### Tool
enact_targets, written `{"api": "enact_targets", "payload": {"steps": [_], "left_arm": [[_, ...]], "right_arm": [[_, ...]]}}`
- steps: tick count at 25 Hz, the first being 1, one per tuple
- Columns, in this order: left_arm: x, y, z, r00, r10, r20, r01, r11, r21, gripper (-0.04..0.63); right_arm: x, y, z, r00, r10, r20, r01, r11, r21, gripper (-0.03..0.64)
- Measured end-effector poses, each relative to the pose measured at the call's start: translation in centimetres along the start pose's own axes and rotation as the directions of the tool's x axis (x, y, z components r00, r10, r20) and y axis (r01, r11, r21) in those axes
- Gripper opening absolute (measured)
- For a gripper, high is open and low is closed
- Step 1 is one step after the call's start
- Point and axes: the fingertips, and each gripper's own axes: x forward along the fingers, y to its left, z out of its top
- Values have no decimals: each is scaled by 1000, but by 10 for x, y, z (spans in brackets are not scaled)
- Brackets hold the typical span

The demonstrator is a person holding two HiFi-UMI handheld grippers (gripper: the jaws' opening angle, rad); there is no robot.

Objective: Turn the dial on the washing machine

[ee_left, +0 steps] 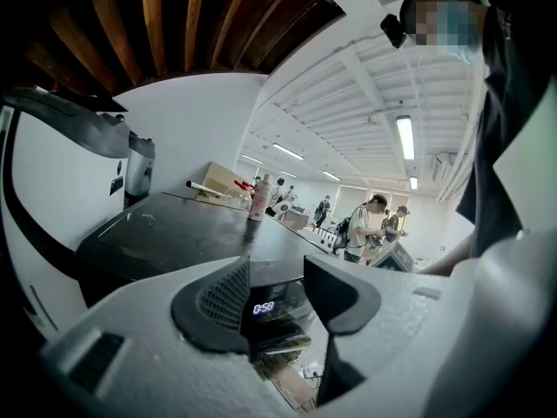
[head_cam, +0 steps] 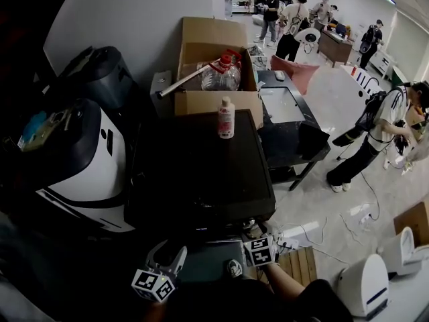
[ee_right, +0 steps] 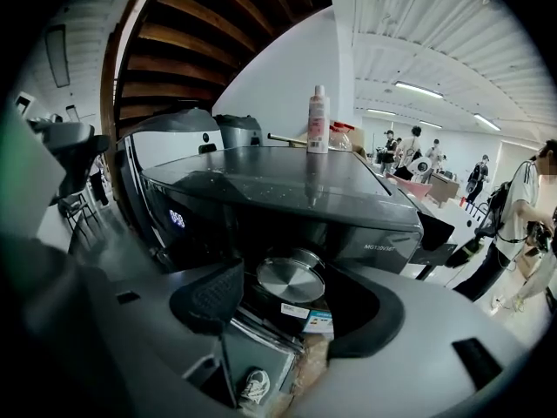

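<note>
Between right gripper (ee_right: 296, 273)'s parted jaws, dial (ee_right: 290, 279), surrounding panel (ee_right: 365, 233) murky.

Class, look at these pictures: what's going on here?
A person faces a black washing machine with a claw in each hand. The right claw is open and lined up on the silver dial, not yet gripping it. The left claw is open and empty, pointed at the lit display.

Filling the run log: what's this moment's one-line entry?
right gripper: open, dial between jaws, not gripped | left gripper: open, empty
</note>
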Motion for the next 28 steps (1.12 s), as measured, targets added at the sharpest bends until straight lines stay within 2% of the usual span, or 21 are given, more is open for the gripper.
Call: {"api": "enact_targets", "payload": {"steps": [2, 5, 8, 16, 19, 28], "left_arm": [[1, 0, -2, 1000, 5, -2, -5, 1000, -6, 190], [2, -2, -4, 1000, 7, -7, -7, 1000, -11, 190], [2, -1, -2, 1000, 9, -5, -9, 1000, -9, 190], [-3, 1, -3, 1000, 24, -6, -24, 1000, -10, 190], [-5, -1, -5, 1000, 23, -7, -23, 1000, -10, 190], [-8, -6, -8, 1000, 22, -13, -22, 1000, -7, 190]], "right_arm": [[2, -1, -4, 1000, 9, -18, -9, 1000, 3, 272], [7, -4, -11, 999, 21, -37, -19, 998, 63, 284], [8, -7, -10, 999, 12, -38, -8, 994, 108, 262], [13, -5, -16, 998, 19, -59, -13, 993, 114, 278], [19, -5, -24, 994, 46, -97, -31, 988, 151, 292], [26, -4, -30, 991, 75, -107, -52, 978, 201, 295]]}}
